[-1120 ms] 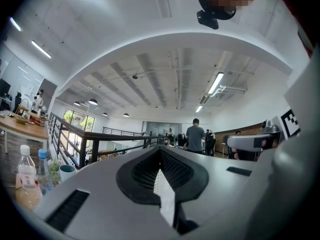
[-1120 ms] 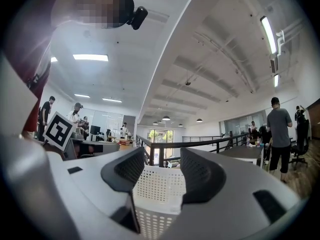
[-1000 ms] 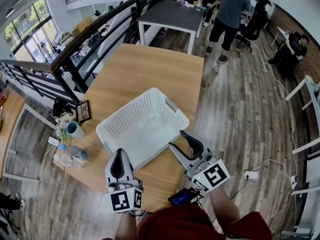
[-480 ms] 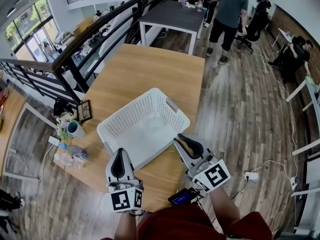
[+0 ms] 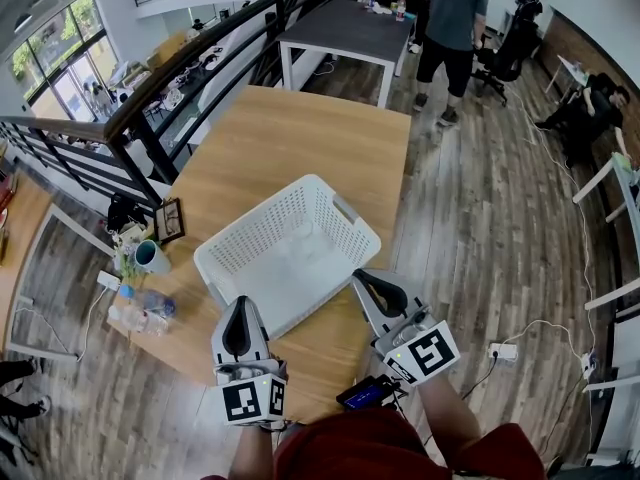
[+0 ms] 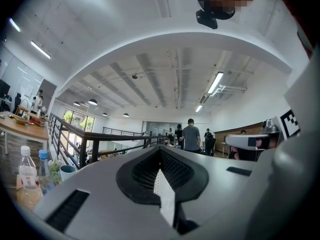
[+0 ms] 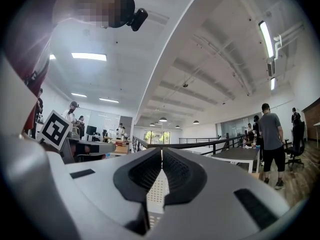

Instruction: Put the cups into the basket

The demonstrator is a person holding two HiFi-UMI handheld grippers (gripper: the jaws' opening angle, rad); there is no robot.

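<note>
The white slatted basket [image 5: 250,253] stands on the wooden table [image 5: 300,138], turned at an angle. Faint clear shapes, perhaps cups [image 5: 300,253], lie on its floor; I cannot make them out for sure. My left gripper [image 5: 240,306] hovers at the basket's near left corner, jaws together and empty, as the left gripper view [image 6: 160,156] confirms. My right gripper [image 5: 360,278] is by the basket's near right corner. Its jaws are closing the last bit and meet with nothing between them [image 7: 161,159].
At the table's left edge stand a teal mug [image 5: 150,258], a small picture frame [image 5: 168,222] and plastic bottles [image 5: 140,313]. A phone [image 5: 365,393] lies near the front edge. Beyond are a railing [image 5: 150,98], a grey table [image 5: 345,28] and a standing person [image 5: 450,13].
The right gripper's jaws have come together from open, and it has shifted slightly. The left gripper and the basket have stayed put.
</note>
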